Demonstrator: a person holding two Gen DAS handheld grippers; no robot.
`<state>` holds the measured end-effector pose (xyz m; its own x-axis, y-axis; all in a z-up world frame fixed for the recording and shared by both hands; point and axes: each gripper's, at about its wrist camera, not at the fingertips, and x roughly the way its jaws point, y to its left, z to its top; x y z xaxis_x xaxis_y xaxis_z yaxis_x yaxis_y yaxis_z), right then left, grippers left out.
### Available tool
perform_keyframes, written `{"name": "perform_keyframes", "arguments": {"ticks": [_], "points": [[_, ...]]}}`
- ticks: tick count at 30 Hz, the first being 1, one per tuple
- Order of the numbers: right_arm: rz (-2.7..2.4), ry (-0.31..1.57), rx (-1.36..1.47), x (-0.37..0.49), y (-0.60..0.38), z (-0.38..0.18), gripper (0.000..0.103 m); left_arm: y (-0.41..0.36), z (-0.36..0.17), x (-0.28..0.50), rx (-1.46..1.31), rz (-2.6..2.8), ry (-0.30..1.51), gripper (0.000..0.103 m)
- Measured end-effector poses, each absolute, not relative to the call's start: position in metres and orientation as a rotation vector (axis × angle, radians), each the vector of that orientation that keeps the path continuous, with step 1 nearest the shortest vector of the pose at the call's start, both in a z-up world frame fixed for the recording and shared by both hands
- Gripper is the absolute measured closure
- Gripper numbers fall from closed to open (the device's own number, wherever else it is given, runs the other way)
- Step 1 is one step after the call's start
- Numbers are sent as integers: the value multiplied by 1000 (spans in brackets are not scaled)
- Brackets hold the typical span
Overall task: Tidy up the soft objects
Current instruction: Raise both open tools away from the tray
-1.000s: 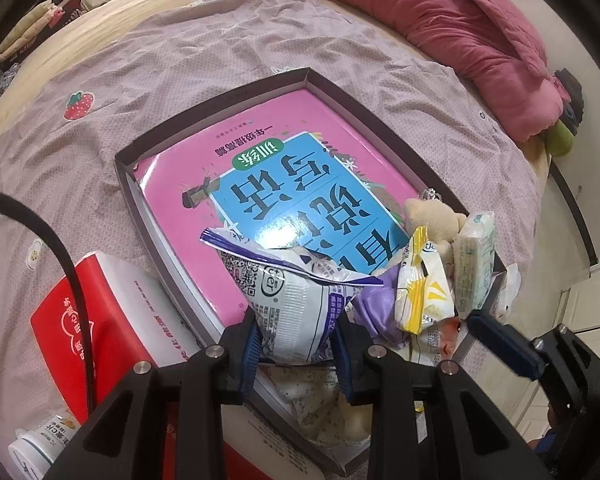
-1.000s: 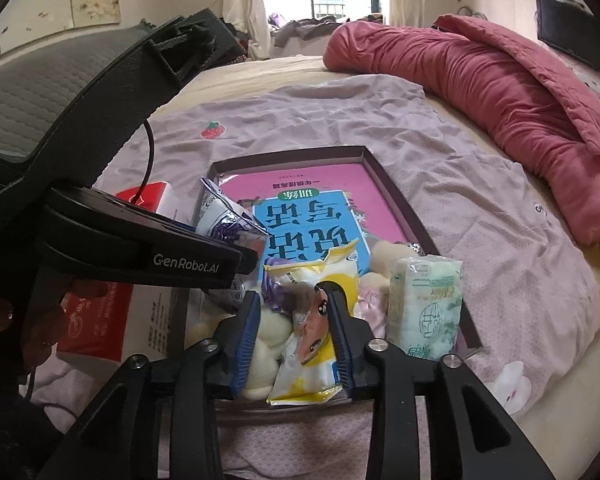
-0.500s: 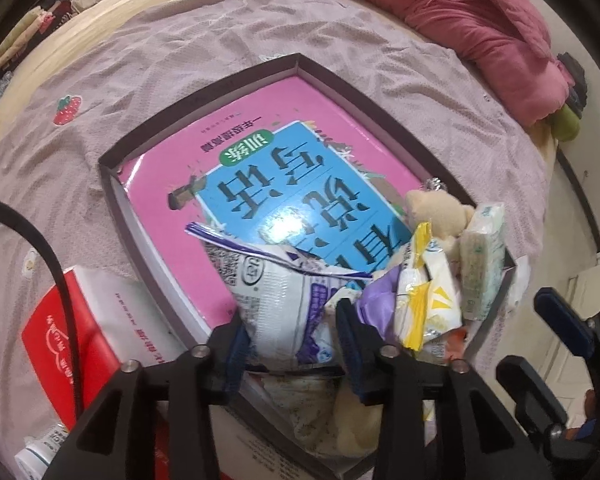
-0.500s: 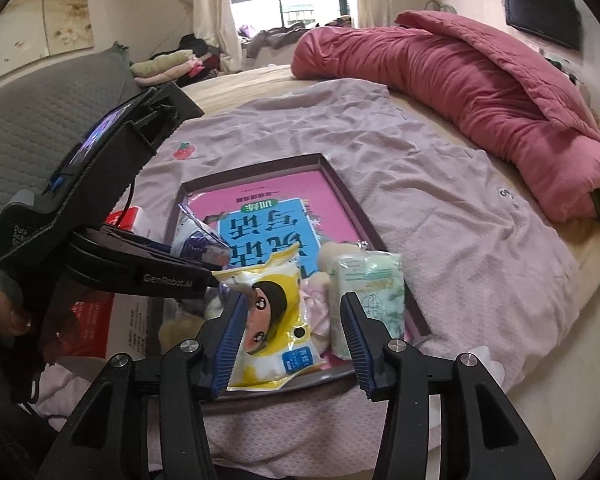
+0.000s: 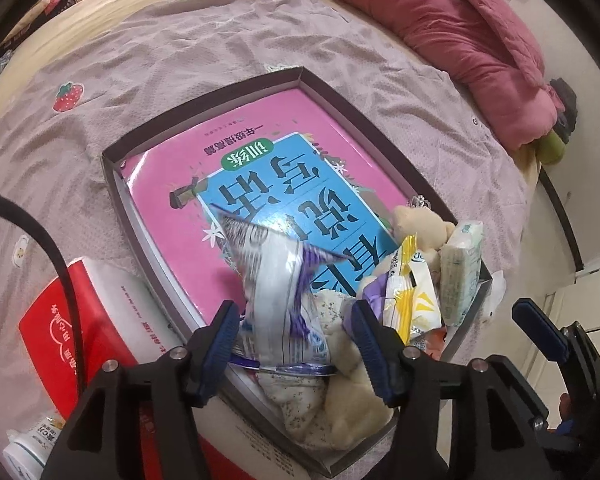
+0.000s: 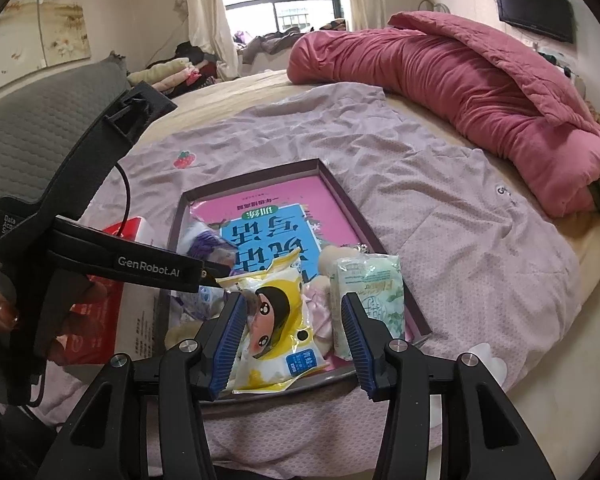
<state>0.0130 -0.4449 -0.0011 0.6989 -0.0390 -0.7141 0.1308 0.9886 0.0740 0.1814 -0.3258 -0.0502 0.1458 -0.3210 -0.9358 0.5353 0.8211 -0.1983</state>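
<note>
Both grippers' fingers spread wide, L gripper [image 5: 294, 336] round crinkly foil bag [image 5: 278, 280], R gripper [image 6: 294, 340] round glossy yellow pkt [image 6: 274, 320].

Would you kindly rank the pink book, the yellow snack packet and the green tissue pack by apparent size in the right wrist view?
1. pink book, clearly largest, though partly covered.
2. yellow snack packet.
3. green tissue pack, somewhat smaller; both lie near the camera and the right gripper hides part of each, so this order is unsure.

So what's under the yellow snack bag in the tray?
The yellow snack bag rests on pale plush pieces and the pink book inside the tray; anything directly beneath stays hidden.
</note>
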Motion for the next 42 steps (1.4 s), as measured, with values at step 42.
{"name": "perform_keyframes", "arguments": {"ticks": [42], "points": [[-202,702,68,-6,-438,35,29,-297,19,130,179,-607,1137,27]]}}
